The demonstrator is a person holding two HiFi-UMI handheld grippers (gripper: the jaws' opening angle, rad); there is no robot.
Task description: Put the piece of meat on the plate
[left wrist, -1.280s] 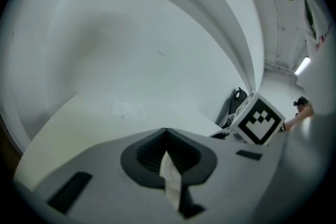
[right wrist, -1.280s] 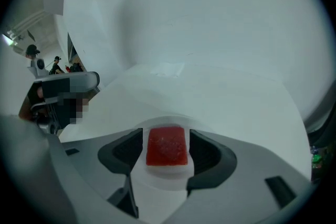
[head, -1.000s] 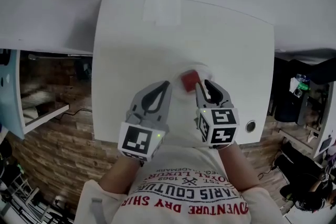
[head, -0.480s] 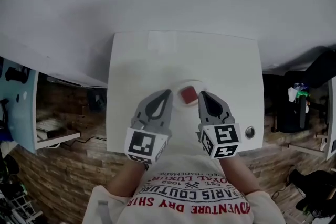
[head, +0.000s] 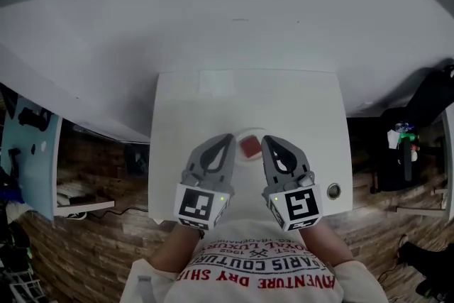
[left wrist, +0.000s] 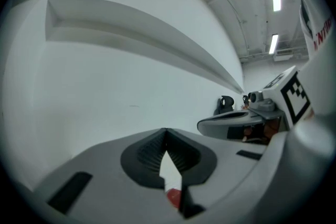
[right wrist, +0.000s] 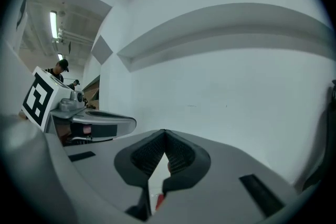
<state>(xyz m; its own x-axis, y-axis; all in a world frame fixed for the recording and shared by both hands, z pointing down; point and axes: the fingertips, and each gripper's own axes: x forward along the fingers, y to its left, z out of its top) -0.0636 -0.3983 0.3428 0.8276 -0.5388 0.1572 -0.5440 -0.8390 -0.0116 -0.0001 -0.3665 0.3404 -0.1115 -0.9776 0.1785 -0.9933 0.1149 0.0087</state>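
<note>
Small red cube of meat [head: 250, 146] lay on round white plate [head: 264, 132], near centre of white tabletop [head: 213, 99]. Left gripper [head: 228, 138] & right gripper [head: 264, 140]: fingers fully closed, nothing held, flanking plate in head view.

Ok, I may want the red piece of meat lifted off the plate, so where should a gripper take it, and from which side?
Probably come from above and close on two opposite flat sides of the piece of meat. It looks blocky and lies on the plate, so a level approach would likely meet the plate first.
</note>
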